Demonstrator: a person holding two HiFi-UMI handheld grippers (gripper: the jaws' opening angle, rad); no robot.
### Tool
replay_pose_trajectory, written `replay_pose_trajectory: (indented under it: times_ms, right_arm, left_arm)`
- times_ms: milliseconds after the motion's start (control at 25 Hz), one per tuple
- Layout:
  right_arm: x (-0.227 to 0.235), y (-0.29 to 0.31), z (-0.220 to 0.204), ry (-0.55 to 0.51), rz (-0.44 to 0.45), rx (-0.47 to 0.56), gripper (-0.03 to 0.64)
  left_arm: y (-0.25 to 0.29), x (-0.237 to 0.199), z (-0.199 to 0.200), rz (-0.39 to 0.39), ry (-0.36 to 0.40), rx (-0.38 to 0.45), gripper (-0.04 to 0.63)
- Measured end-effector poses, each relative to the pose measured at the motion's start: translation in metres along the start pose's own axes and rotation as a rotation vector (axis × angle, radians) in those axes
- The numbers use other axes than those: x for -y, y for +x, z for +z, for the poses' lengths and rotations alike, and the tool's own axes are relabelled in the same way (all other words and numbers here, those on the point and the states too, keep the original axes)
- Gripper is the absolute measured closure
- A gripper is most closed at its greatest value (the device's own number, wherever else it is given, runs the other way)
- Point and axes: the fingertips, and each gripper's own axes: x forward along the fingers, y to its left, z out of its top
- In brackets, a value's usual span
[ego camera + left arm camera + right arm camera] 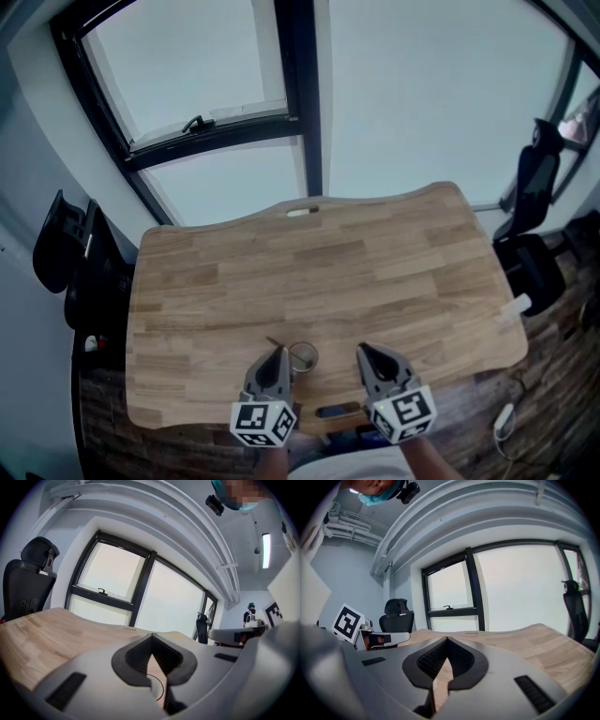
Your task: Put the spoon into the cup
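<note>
A small clear cup (303, 357) stands on the wooden table (319, 272) near its front edge. A thin brown stick, which looks like the spoon's handle (273, 342), pokes out to the cup's left. My left gripper (280, 352) hangs just left of the cup, tip by that handle, jaws shut; in the left gripper view (151, 638) nothing shows between them, and only an arc of the cup's rim (162, 686) is seen below. My right gripper (362, 349) hovers to the cup's right, apart from it. Its jaws meet at the tip (446, 640) with nothing held.
Black office chairs stand left of the table (70, 253) and at its right (536, 183). A large window (309, 84) lies beyond the far edge. A small white item (517, 305) sits by the table's right edge. A person (250, 613) stands far off.
</note>
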Motion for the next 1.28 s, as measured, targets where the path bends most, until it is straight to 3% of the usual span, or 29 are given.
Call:
replay_pose_trajectory:
  times_ms: [920, 1280]
  right_arm:
    - [-0.017, -0.028, 0.018, -0.117, -0.049, 0.027, 0.620]
    - [-0.022, -0.028, 0.015, -0.091, -0.036, 0.026, 0.620]
  left_arm:
    - [-0.018, 0.023, 0.013, -0.012, 0.051, 0.018, 0.595]
    - [-0.021, 0.021, 0.012, -0.016, 0.043, 0.026, 0.595]
